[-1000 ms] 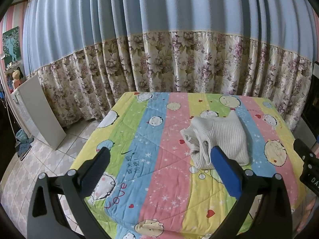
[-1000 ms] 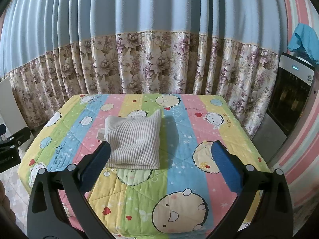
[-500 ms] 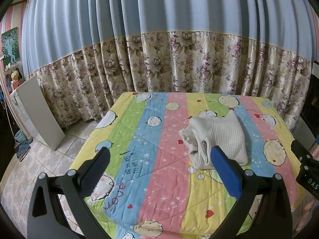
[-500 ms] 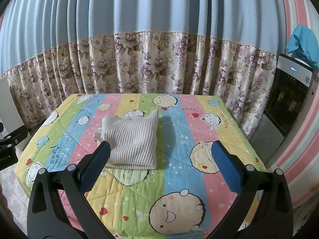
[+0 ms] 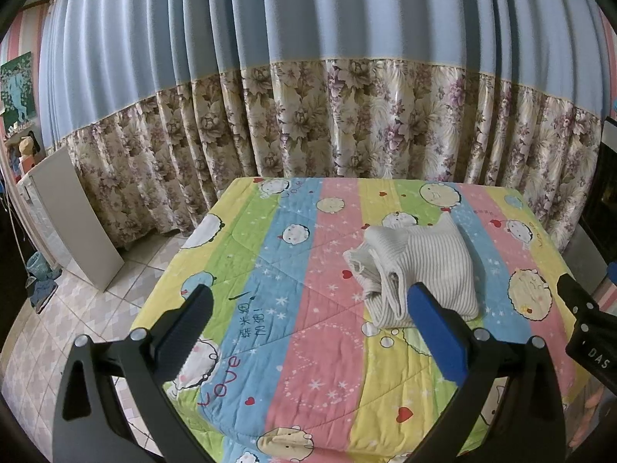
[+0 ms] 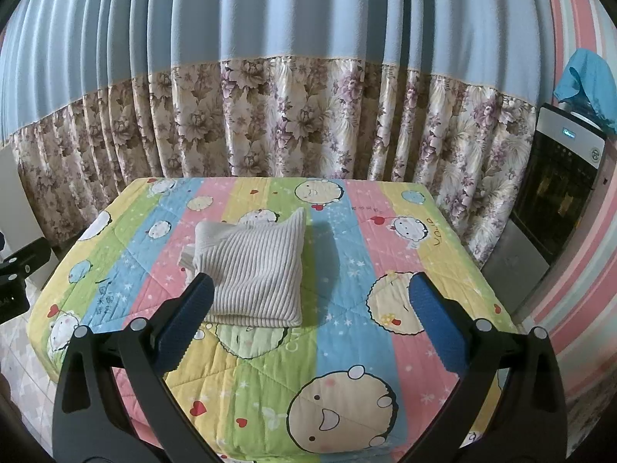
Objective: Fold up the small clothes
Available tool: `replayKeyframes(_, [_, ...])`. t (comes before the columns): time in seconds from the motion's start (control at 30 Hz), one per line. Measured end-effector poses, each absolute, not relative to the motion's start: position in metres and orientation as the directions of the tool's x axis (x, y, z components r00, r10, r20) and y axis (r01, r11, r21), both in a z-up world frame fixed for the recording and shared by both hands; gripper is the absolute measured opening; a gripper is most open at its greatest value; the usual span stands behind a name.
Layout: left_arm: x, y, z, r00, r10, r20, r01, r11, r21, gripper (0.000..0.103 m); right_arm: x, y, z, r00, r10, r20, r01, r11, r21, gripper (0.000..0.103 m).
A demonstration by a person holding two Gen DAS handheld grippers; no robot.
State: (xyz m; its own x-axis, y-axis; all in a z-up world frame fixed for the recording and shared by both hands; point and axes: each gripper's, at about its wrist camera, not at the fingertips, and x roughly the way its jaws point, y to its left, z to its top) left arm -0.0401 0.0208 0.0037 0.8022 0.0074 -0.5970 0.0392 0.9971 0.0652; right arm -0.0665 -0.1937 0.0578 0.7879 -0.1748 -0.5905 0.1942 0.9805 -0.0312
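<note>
The folded white garment (image 6: 250, 270) lies mid-quilt (image 6: 347, 347), layers showing at its left; both the left gripper (image 5: 308, 328) and right gripper (image 6: 308, 320) hang released, empty; best leave the 1 bundle undisturbed.

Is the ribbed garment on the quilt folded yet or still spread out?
Folded. The white ribbed garment lies as a compact layered square on the quilt, stacked edges showing at its left side; both grippers are open and clear of it.
</note>
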Motion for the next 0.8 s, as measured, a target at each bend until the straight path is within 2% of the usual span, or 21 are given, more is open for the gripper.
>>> replayKeyframes(0.8, [-0.041,0.011,0.001,0.801,0.000,-0.599,0.056,0.996,0.076,0.101,-0.069,-0.198,0.048,0.781,-0.178,-0.599,0.187,0.981,-0.047,0.100])
